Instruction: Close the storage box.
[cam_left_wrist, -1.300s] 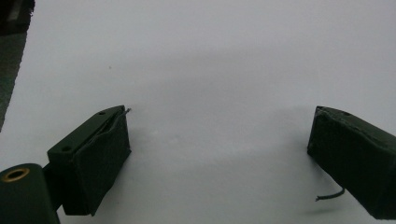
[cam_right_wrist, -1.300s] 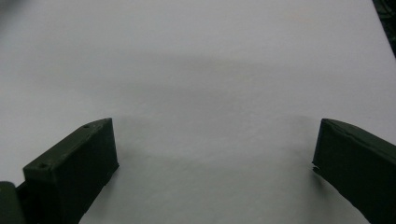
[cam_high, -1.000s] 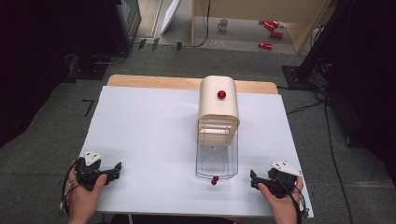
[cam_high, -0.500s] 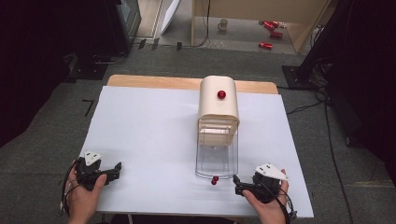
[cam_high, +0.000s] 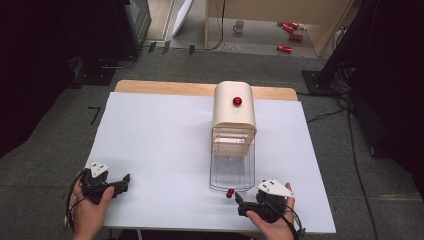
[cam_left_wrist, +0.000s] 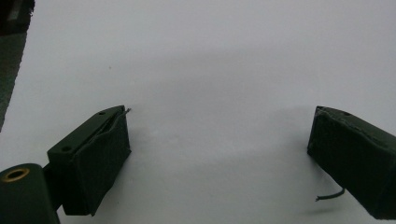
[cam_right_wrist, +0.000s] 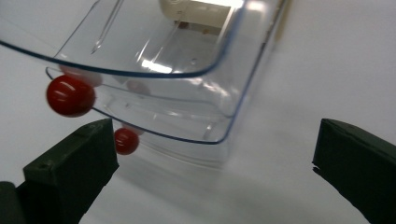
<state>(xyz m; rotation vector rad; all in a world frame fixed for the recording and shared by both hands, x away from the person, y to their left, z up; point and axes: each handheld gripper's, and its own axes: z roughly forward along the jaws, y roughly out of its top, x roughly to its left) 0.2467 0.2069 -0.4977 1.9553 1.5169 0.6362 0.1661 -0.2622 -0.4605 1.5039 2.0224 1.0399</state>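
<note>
A cream box (cam_high: 233, 112) with a red knob (cam_high: 237, 101) on top stands at the middle right of the white table (cam_high: 160, 140). A clear plastic drawer (cam_high: 231, 167) sticks out of it toward me, with a small red knob (cam_high: 230, 192) on its front. My right gripper (cam_high: 239, 204) lies open just in front of that knob, pointing left. In the right gripper view the drawer (cam_right_wrist: 163, 93) and red knob (cam_right_wrist: 70, 95) sit above the left jaw, and the right gripper (cam_right_wrist: 215, 154) holds nothing. My left gripper (cam_high: 125, 182) rests open at the table's front left, empty (cam_left_wrist: 219, 135).
A wooden strip (cam_high: 200, 89) edges the table's far side. Beyond it the floor holds a mug (cam_high: 239, 26), red cans (cam_high: 290, 35) and cables. A smaller red spot (cam_right_wrist: 126, 141) shows below the drawer knob, perhaps its reflection.
My right gripper has slid left along the table's front edge until it is just in front of the drawer's red knob. The left gripper has stayed where it was.
</note>
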